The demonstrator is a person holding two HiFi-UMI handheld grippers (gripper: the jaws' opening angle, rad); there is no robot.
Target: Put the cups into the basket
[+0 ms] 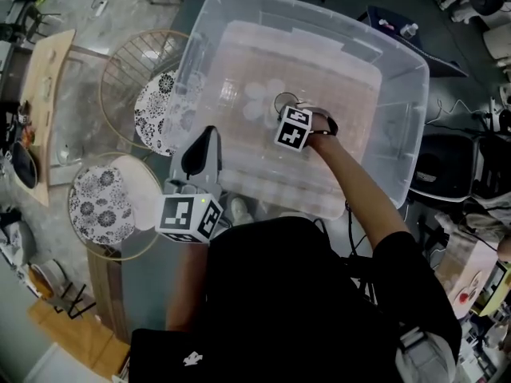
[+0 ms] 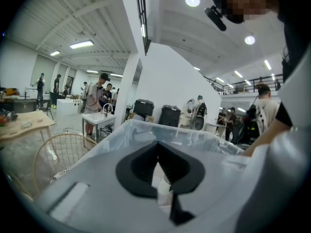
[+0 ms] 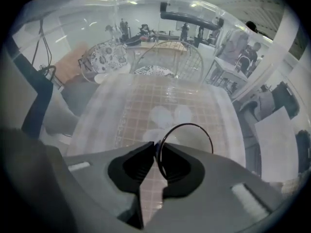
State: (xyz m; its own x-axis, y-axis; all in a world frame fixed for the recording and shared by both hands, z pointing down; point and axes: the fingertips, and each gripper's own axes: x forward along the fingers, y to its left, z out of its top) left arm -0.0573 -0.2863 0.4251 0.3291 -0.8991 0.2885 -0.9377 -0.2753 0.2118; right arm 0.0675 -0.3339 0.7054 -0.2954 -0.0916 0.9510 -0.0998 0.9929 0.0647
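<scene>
In the head view the marker cube (image 1: 294, 128) covers the jaws of my right hand-held gripper (image 1: 289, 112). Of the cup (image 1: 279, 99) only a dark arc of rim shows at the cube's 11 o'clock, since its clear wall melts into the bin (image 1: 399, 94). The pale cups (image 1: 255, 94) on the bin floor blur together, so I can't count them. My torso (image 1: 279, 294) hides the bin's near wall at 6 o'clock. In the left gripper view the left hand-held gripper (image 2: 156, 149) blocks the bin floor.
</scene>
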